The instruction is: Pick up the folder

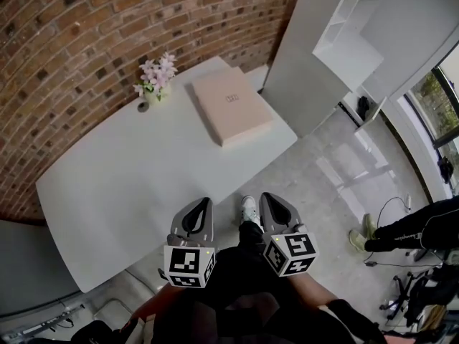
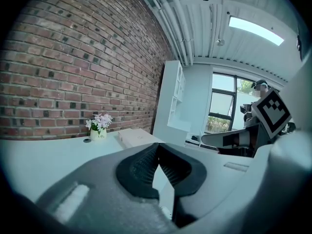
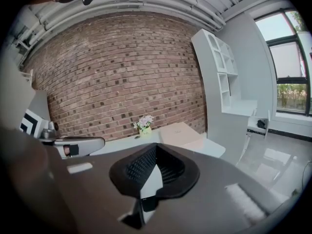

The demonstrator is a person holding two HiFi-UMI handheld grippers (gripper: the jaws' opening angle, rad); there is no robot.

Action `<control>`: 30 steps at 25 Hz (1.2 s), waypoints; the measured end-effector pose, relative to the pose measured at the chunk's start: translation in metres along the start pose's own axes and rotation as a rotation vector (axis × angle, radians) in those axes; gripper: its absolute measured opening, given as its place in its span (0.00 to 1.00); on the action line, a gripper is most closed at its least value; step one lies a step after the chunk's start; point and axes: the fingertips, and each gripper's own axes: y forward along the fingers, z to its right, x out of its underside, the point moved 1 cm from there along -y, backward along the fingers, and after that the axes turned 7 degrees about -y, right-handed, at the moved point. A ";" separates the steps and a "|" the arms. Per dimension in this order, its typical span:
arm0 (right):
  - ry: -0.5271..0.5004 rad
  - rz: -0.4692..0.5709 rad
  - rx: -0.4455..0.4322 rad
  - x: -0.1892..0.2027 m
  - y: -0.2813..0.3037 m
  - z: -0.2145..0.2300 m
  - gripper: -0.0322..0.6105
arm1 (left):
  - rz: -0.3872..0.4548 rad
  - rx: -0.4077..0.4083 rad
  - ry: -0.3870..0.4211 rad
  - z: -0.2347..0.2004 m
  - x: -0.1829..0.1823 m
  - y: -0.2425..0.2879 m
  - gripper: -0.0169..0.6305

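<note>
A pale beige folder [image 1: 231, 105] lies flat at the far right end of the white table [image 1: 115, 185]; it also shows in the left gripper view as the folder [image 2: 135, 137] and in the right gripper view as the folder [image 3: 180, 132]. My left gripper [image 1: 204, 205] is shut with nothing in it, just over the table's near edge. My right gripper [image 1: 267, 199] is shut and empty too, held over the floor beside the table. Both point toward the folder from well short of it.
A small pot of pink flowers [image 1: 157, 77] stands by the brick wall, left of the folder, with a small dark disc [image 1: 143, 107] beside it. A white shelf unit [image 1: 344, 34] stands right of the table. Another person [image 1: 423, 228] is at the far right on the floor.
</note>
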 end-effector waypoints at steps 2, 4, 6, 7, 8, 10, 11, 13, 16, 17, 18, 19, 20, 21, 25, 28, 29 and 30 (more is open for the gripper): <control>-0.004 0.002 -0.014 -0.004 0.014 0.006 0.05 | 0.006 -0.016 0.002 -0.005 -0.005 0.011 0.03; -0.008 0.000 -0.029 -0.009 0.030 0.014 0.05 | 0.013 -0.034 0.006 -0.010 -0.011 0.024 0.03; -0.013 -0.002 -0.047 -0.014 0.047 0.023 0.05 | 0.017 -0.050 0.010 -0.014 -0.018 0.038 0.03; -0.015 -0.004 -0.056 -0.017 0.057 0.028 0.05 | 0.017 -0.057 0.008 -0.016 -0.020 0.047 0.03; -0.017 -0.009 -0.064 -0.020 0.066 0.033 0.05 | 0.013 -0.062 0.002 -0.018 -0.022 0.055 0.03; -0.020 -0.019 -0.081 -0.025 0.083 0.044 0.05 | -0.004 -0.070 -0.010 -0.021 -0.024 0.074 0.03; -0.021 -0.026 -0.088 -0.027 0.091 0.051 0.05 | -0.014 -0.073 -0.015 -0.021 -0.025 0.084 0.03; -0.020 -0.043 -0.095 -0.030 0.108 0.066 0.05 | -0.032 -0.079 -0.025 -0.022 -0.027 0.105 0.03; -0.017 -0.082 -0.100 -0.028 0.132 0.091 0.05 | -0.052 -0.096 -0.045 -0.025 -0.029 0.136 0.03; -0.015 -0.097 -0.105 -0.027 0.140 0.098 0.05 | -0.061 -0.103 -0.056 -0.027 -0.028 0.145 0.06; -0.014 -0.111 -0.112 -0.027 0.147 0.105 0.05 | -0.072 -0.112 -0.067 -0.028 -0.028 0.154 0.10; -0.013 -0.124 -0.119 -0.026 0.155 0.112 0.05 | -0.082 -0.121 -0.078 -0.029 -0.028 0.162 0.11; -0.013 -0.137 -0.126 -0.026 0.162 0.119 0.05 | -0.091 -0.131 -0.088 -0.030 -0.027 0.170 0.13; -0.015 -0.150 -0.134 -0.026 0.170 0.125 0.05 | -0.100 -0.140 -0.096 -0.031 -0.027 0.178 0.14; -0.032 -0.199 -0.177 -0.022 0.201 0.147 0.05 | -0.142 -0.171 -0.136 -0.038 -0.019 0.215 0.21; -0.043 -0.245 -0.217 -0.015 0.223 0.161 0.17 | -0.171 -0.198 -0.176 -0.045 -0.009 0.239 0.27; -0.047 -0.262 -0.227 -0.011 0.230 0.166 0.19 | -0.181 -0.209 -0.190 -0.048 -0.005 0.245 0.28; -0.051 -0.278 -0.235 -0.008 0.236 0.171 0.21 | -0.190 -0.219 -0.205 -0.051 -0.002 0.251 0.30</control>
